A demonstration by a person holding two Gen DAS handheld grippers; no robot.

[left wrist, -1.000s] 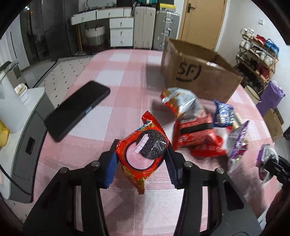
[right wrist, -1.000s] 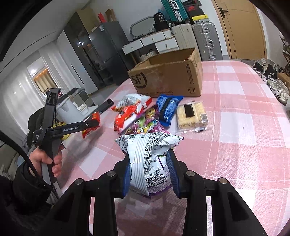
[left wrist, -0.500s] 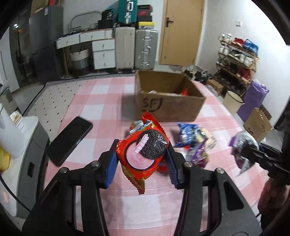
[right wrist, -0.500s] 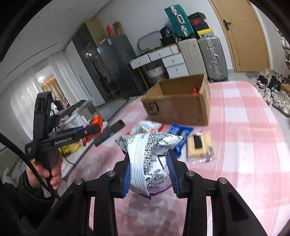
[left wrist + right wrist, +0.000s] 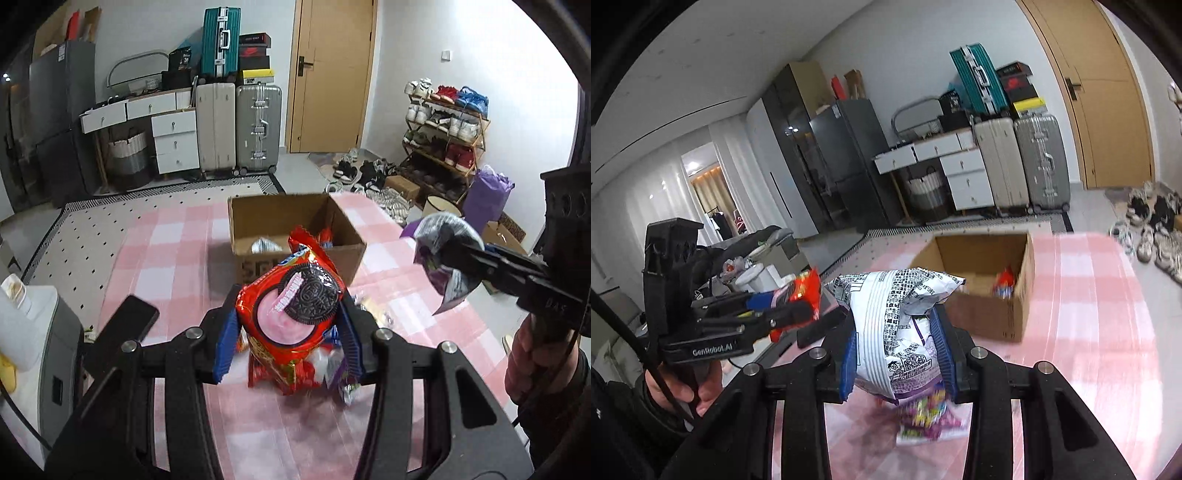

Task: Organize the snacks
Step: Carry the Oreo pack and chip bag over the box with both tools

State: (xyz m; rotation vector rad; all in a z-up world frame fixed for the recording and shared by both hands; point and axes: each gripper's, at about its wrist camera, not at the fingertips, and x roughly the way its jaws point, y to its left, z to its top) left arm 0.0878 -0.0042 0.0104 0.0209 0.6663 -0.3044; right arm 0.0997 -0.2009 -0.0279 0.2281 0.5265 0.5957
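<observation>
My left gripper [image 5: 288,343] is shut on a red Oreo cookie pack [image 5: 291,314] and holds it above the pink checked table [image 5: 177,251]. My right gripper [image 5: 897,358] is shut on a white and purple snack bag [image 5: 905,321], also held in the air. An open cardboard box [image 5: 295,229] stands ahead on the table with a few snacks inside; it also shows in the right wrist view [image 5: 982,280]. The right gripper with its bag appears at the right of the left wrist view [image 5: 443,258]. The left gripper with the red pack shows at the left of the right wrist view [image 5: 798,302].
Loose snack packs [image 5: 332,365] lie on the table under the left gripper, and a colourful pack [image 5: 927,417] lies under the right one. A black phone [image 5: 125,332] lies at the table's left edge. Suitcases [image 5: 236,125], drawers and a shoe rack [image 5: 443,129] stand beyond.
Both grippers have risen and tilted up with their snacks. The box now sits straight ahead and closer, its inside visible. The two grippers have drawn nearer to each other.
</observation>
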